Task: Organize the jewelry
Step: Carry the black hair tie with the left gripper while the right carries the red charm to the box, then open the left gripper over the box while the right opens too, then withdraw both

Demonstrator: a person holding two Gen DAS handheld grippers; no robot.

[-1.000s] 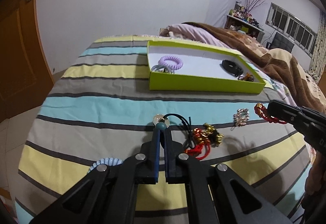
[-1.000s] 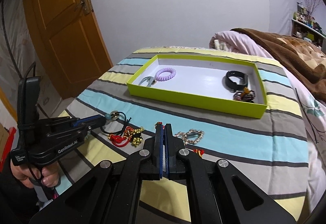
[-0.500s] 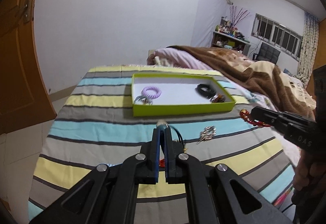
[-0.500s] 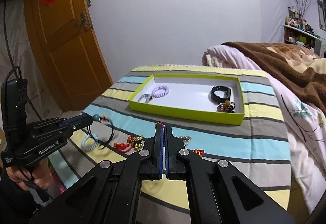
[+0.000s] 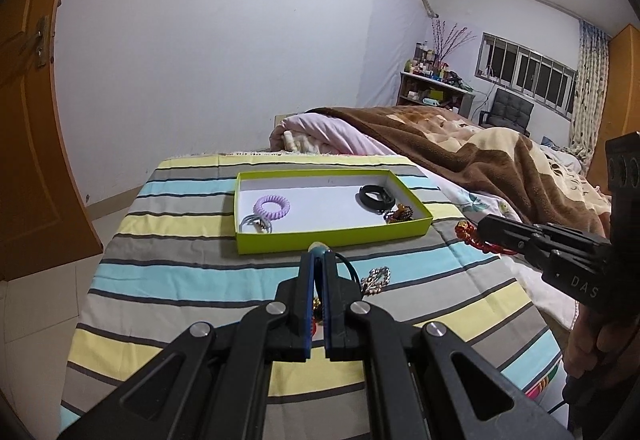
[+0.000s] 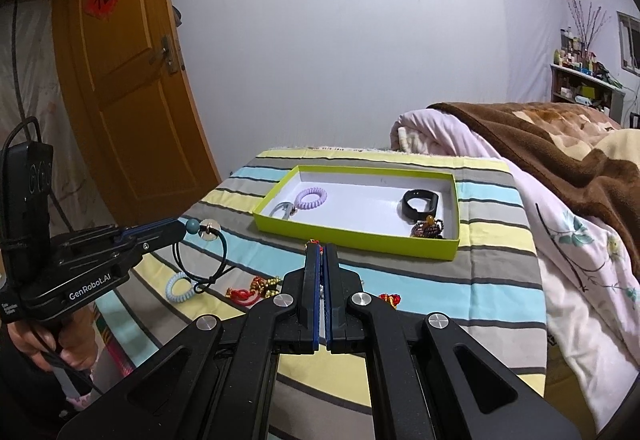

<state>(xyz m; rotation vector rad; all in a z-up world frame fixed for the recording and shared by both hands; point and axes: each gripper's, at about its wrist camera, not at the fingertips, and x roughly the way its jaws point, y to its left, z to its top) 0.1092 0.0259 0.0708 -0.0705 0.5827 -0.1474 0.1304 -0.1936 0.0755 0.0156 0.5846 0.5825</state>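
Observation:
A lime-green tray (image 5: 320, 238) (image 6: 352, 236) sits on the striped bedspread and holds a purple coil hair tie (image 5: 271, 206), a black band (image 5: 375, 196), a beaded bracelet (image 5: 398, 215) and a grey piece (image 5: 256, 224). My left gripper (image 5: 319, 252) (image 6: 182, 230) is shut on a black cord necklace with a teal bead (image 6: 200, 240), held in the air. My right gripper (image 6: 321, 252) (image 5: 482, 226) is shut on a red bead bracelet (image 5: 470, 236), lifted near the tray's right end.
On the bedspread lie a silver chain bracelet (image 5: 375, 280), a red-and-gold charm (image 6: 256, 288), a pale blue coil tie (image 6: 180, 288) and a small red piece (image 6: 390, 298). A brown blanket (image 5: 460, 156) lies to the right, a wooden door (image 6: 128, 80) to the left.
Both grippers have risen well above the bedspread and pulled back, each lifting its piece; the black cord now hangs free from the left gripper.

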